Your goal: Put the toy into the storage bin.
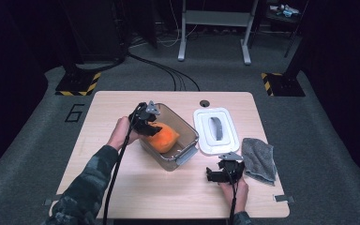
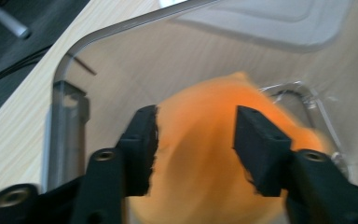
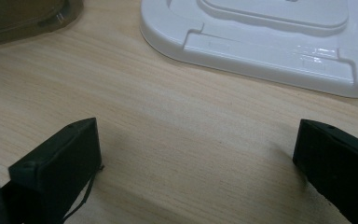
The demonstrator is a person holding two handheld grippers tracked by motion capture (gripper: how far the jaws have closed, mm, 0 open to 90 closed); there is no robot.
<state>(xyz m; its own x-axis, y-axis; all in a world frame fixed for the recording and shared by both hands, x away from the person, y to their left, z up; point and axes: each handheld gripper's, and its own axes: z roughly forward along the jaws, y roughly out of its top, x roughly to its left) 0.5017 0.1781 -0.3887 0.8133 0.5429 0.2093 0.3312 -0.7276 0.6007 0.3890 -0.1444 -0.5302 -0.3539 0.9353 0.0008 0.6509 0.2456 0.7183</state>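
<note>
Your left tongs (image 2: 196, 140) reach down into the clear rectangular plastic container (image 1: 187, 129), with the jaws standing at middle width on both sides of the soft orange cloth (image 2: 200, 172). The cloth bulges up between the jaws, but I cannot tell whether the pads press on it or only stand beside it. I think the cloth goes in this container so that the white flat plastic lid (image 1: 215, 131) can close over it after. That lid lies on the pale wooden worktop (image 1: 122, 183) just ahead of your right tongs (image 3: 196, 158), which rest low over bare wood with the jaws wide and nothing between them. A grey folded towel (image 1: 259, 159) lies just to the right of your right tongs.
</note>
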